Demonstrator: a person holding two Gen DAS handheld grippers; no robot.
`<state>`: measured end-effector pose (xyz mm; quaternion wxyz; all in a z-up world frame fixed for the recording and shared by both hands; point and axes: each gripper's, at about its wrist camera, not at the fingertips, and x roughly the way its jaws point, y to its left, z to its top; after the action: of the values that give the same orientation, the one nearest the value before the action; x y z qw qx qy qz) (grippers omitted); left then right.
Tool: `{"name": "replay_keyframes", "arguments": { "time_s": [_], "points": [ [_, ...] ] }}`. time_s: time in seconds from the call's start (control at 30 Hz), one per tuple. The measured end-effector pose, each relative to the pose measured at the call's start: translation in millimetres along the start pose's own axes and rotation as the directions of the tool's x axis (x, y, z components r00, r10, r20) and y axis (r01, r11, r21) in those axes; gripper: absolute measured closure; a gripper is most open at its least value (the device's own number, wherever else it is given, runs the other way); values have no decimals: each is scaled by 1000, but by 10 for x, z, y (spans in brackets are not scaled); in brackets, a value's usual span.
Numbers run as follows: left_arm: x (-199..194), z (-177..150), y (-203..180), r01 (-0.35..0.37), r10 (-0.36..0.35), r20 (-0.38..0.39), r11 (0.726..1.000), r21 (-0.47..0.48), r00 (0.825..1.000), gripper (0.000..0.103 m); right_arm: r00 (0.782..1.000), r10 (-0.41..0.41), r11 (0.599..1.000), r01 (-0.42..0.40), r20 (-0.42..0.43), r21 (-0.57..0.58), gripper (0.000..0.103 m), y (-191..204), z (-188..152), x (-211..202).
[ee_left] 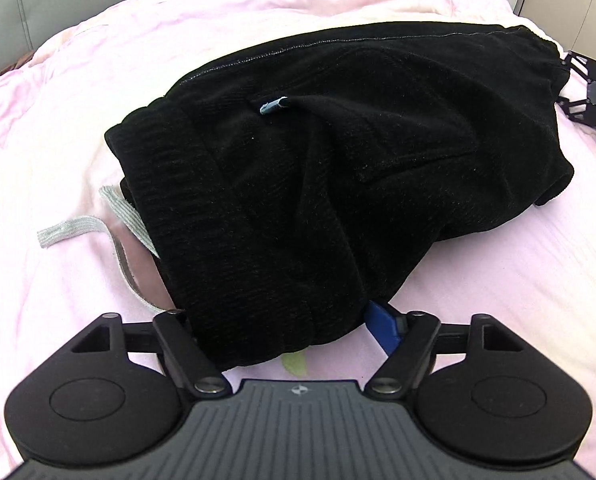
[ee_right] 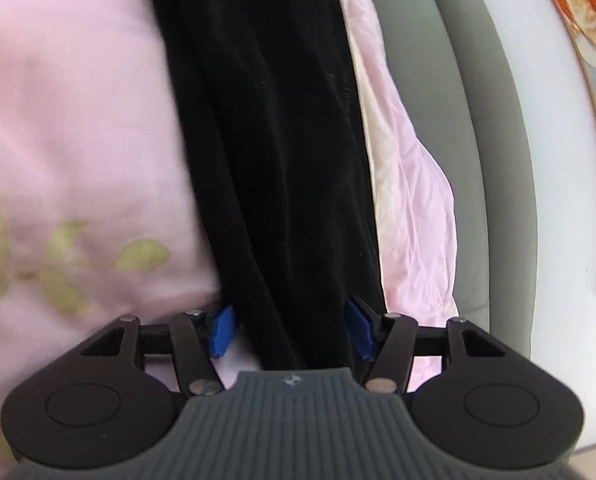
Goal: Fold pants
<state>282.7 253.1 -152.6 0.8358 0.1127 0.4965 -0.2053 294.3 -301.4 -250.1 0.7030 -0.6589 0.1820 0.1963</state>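
Black pants (ee_left: pixel 318 160) lie folded in a thick bundle on the pink bed sheet (ee_left: pixel 97 80). A small light blue tag (ee_left: pixel 273 105) shows on top. My left gripper (ee_left: pixel 281 320) straddles the near ribbed waistband end with its jaws wide; only its right blue pad (ee_left: pixel 382 328) shows, at the cloth's edge, and the other is under the fabric. My right gripper (ee_right: pixel 290 332) is open around the black pants (ee_right: pixel 273 140), with pink sheet showing between its left pad (ee_right: pixel 221 332) and the cloth. In the left wrist view the right gripper (ee_left: pixel 564 80) sits at the bundle's far right end.
A grey drawstring (ee_left: pixel 69 232) trails from the waistband onto the sheet at the left. A grey padded headboard (ee_right: pixel 478 120) runs along the bed's edge, with a white wall and a framed picture (ee_right: pixel 590 80) behind it. The sheet (ee_right: pixel 77 100) carries green leaf prints.
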Motion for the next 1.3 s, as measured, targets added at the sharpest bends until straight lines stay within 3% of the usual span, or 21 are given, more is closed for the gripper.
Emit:
{"name": "replay_keyframes", "arguments": {
  "time_s": [0.07, 0.1, 0.13, 0.23, 0.37, 0.47, 0.6, 0.77, 0.87, 0.97, 1.03, 1.1, 1.13, 1.2, 1.3],
  "points": [
    [-39, -15, -22, -10, 10, 6, 1000, 1, 1000, 41, 999, 5, 1000, -5, -33, -12, 78, 17, 28, 113],
    [-83, -22, -32, -6, 6, 15, 1000, -7, 1000, 48, 997, 29, 1000, -30, -73, -6, 98, 9, 38, 172],
    [-141, -41, -22, 4, -3, 31, 1000, -19, 1000, 55, 996, 29, 1000, -29, -85, -6, 99, 5, 41, 177],
    [-414, -74, 75, 41, -34, 107, 998, -56, 994, 57, 998, 11, 998, -7, -63, 64, 100, -127, 2, 14],
    [-801, -26, 133, 71, -57, 189, 995, -65, 980, 58, 1000, -13, 994, 15, -19, 109, 101, -379, -17, -341],
    [-1051, -104, 119, 88, -78, 194, 995, -40, 978, 59, 1000, -5, 993, 5, 0, 120, 101, -512, -5, -649],
    [-1344, -415, 68, 113, -108, 163, 993, -22, 981, 58, 1000, 14, 994, -14, 0, 109, 101, -494, -8, -1119],
    [-1705, -853, -8, 151, -140, 188, 987, -48, 972, 58, 998, 68, 994, -68, 2, 87, 101, -301, 4, -1762],
    [-1725, -1106, -29, 158, -144, 175, 985, -72, 974, 57, 998, 67, 991, -68, 7, 112, 101, -172, 51, -2121],
    [-1250, -1272, -239, 76, -77, -20, 997, -8, 997, 52, 997, 77, 991, -73, -32, 115, 100, 103, 73, -2173],
    [-1021, -1384, -432, 12, -5, -105, 997, 71, 994, 50, 980, 167, 986, -168, -111, 4, 91, 533, 102, -2066],
    [-1078, -1414, -503, -29, 35, -60, 995, 97, 998, 42, 968, 190, 952, -222, -167, -208, 70, 1025, 68, -2141],
    [-1160, -1419, -469, -33, 36, -37, 996, 87, 999, 37, 971, 173, 947, -210, -165, -243, 70, 1114, 44, -2212],
    [-1314, -1414, -365, -57, 59, -36, 996, 63, 998, 30, 969, 197, 970, -215, -150, -113, 64, 990, 11, -2396],
    [-1510, -1389, -184, -141, 144, -52, 988, 58, 988, 30, 974, 168, 984, -155, -154, 88, 60, 700, -85, -2609]
  ]
}}
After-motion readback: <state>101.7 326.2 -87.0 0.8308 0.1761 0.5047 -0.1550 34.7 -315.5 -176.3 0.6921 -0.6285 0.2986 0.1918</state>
